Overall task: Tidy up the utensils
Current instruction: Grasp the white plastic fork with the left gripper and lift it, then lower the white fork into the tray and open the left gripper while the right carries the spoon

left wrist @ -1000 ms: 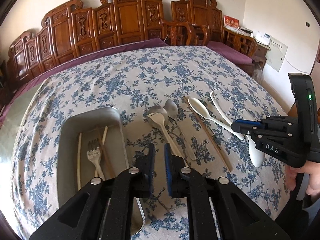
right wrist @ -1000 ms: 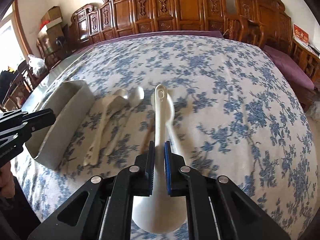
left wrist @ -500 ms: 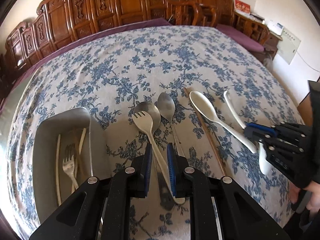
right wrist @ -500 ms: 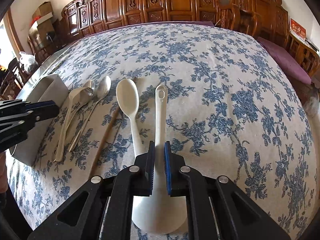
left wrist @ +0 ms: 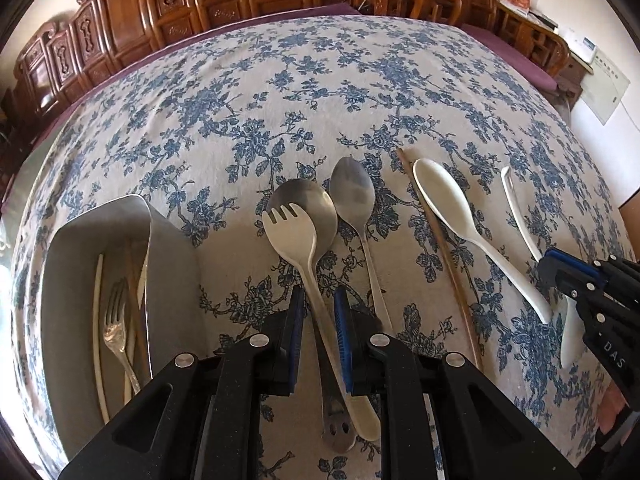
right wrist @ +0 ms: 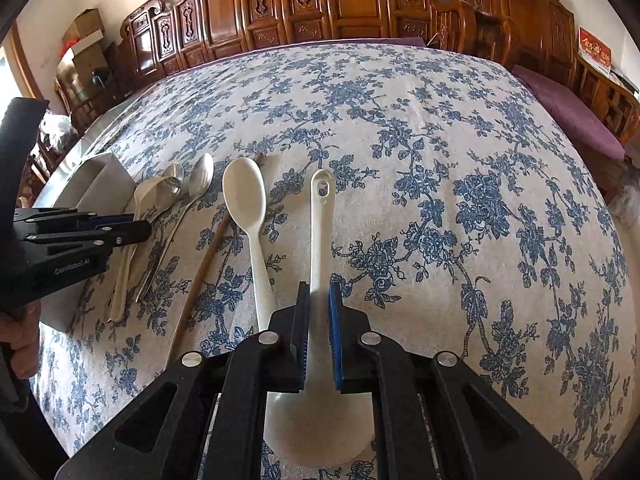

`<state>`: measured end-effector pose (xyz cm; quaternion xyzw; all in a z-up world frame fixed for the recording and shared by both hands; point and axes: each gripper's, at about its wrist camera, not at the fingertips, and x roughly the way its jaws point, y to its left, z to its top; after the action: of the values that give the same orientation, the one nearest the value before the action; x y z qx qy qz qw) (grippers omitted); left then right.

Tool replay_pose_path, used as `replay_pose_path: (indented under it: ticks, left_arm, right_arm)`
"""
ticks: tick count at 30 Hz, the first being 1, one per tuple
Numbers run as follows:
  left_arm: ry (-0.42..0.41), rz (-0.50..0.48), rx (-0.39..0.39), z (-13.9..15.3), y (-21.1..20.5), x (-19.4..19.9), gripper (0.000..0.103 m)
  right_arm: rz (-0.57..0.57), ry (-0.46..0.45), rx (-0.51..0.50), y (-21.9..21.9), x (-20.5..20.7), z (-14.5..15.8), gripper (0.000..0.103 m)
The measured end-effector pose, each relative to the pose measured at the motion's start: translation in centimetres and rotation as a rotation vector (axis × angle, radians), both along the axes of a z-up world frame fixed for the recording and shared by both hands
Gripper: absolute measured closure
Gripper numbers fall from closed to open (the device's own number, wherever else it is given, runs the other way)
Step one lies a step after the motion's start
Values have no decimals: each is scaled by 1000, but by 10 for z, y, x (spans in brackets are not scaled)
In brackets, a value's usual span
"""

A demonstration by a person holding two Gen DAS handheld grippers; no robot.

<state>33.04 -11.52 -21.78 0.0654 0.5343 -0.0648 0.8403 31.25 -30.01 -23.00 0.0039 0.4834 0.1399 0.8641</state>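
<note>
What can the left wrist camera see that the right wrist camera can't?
Only the left wrist view looks into the metal tray: a silver fork and chopsticks lie inside. It also shows the left gripper with jaws either side of the cream spork.

Only the right wrist view shows the white ladle's bowl and cardboard boxes.

Both show the white spoon, the brown chopstick, two metal spoons and the right gripper closed on the ladle handle.
</note>
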Motion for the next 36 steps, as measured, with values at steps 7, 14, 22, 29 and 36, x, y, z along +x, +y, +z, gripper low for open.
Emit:
replay_pose_path:
  ticks: [7,14,22,29,36]
  left_arm:
    - [-10,2,-14,1,7,-3,98]
    - [-60,-32,-54,24,10,-22,98]
    - [-165,-85,-29,63,3,-56,98]
    - [-237,-108,-25,93,4,-80,98]
    - [-280,-107,-35,113,12,-96,98]
  right_arm:
    - [-1,10,-7,0,1,-4,92]
    - [-6,6,-16,2,4,-4,91]
    - [-7,0,-34,5,6,-4,91]
    - [-5,0,-41,5,5,-4,92]
    - [6,-14,-41,9,1,5,92]
